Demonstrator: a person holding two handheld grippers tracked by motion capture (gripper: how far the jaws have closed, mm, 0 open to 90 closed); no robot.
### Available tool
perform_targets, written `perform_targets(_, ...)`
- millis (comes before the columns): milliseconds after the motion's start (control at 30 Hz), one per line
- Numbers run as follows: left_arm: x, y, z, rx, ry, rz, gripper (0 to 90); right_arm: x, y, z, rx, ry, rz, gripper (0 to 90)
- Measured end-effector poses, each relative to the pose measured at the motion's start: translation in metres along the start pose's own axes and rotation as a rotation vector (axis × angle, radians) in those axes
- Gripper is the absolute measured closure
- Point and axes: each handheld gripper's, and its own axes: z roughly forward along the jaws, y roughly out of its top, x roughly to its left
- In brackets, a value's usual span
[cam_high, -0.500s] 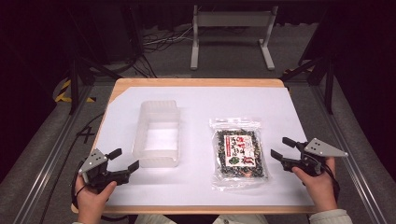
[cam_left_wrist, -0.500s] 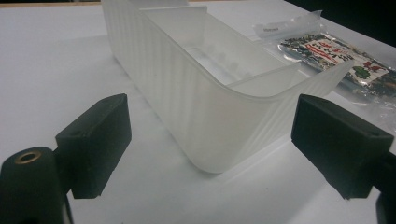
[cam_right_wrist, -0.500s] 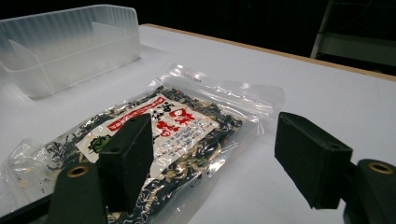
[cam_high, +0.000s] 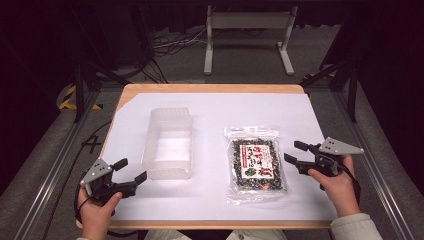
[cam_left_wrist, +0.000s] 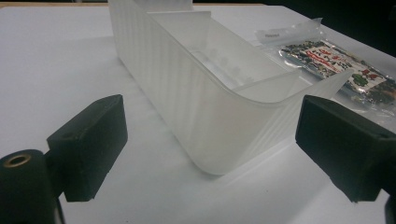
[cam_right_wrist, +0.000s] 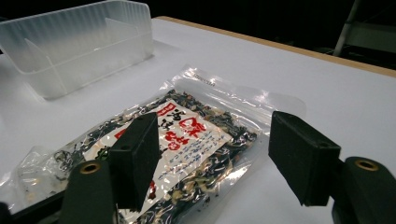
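A translucent plastic container (cam_high: 169, 142) stands left of centre on the white-covered table (cam_high: 250, 107), with nothing inside it. To its right lies a clear bag of dark dried food (cam_high: 255, 164) with a red and white label. My left gripper (cam_high: 132, 169) is open near the front left edge, pointing at the container's near end (cam_left_wrist: 205, 93); its jaws (cam_left_wrist: 212, 135) flank that corner without touching it. My right gripper (cam_high: 294, 152) is open just right of the bag. In the right gripper view its jaws (cam_right_wrist: 219, 154) hover low over the bag (cam_right_wrist: 187, 135), apart from it.
The bag's far end (cam_left_wrist: 336, 65) shows beyond the container in the left gripper view, and the container (cam_right_wrist: 79, 42) lies behind the bag in the right gripper view. A metal stand (cam_high: 247, 35) and cables sit on the floor beyond the table. Dark frame rails run along both sides.
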Motion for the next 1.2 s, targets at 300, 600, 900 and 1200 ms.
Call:
perform_targets(300, 0.0, -0.001, 0.0, 0.011, 0.014, 0.008, 10.3, -0.012, 0.018, 0.011, -0.002, 0.021, -0.012, 36.8)
perform_targets(600, -0.001, -0.002, 0.002, 0.018, 0.025, 0.022, 10.3, -0.024, 0.035, 0.018, 0.004, 0.02, 0.007, 33.2)
perform_targets(900, -0.001, -0.003, 0.002, 0.018, 0.029, 0.029, 10.3, -0.038, 0.048, 0.03, 0.001, 0.003, 0.024, 32.4)
perform_targets(1200, -0.002, -0.003, 0.003, 0.023, 0.029, 0.038, 10.4, -0.051, 0.051, 0.053, 0.049, -0.014, 0.022, 31.7)
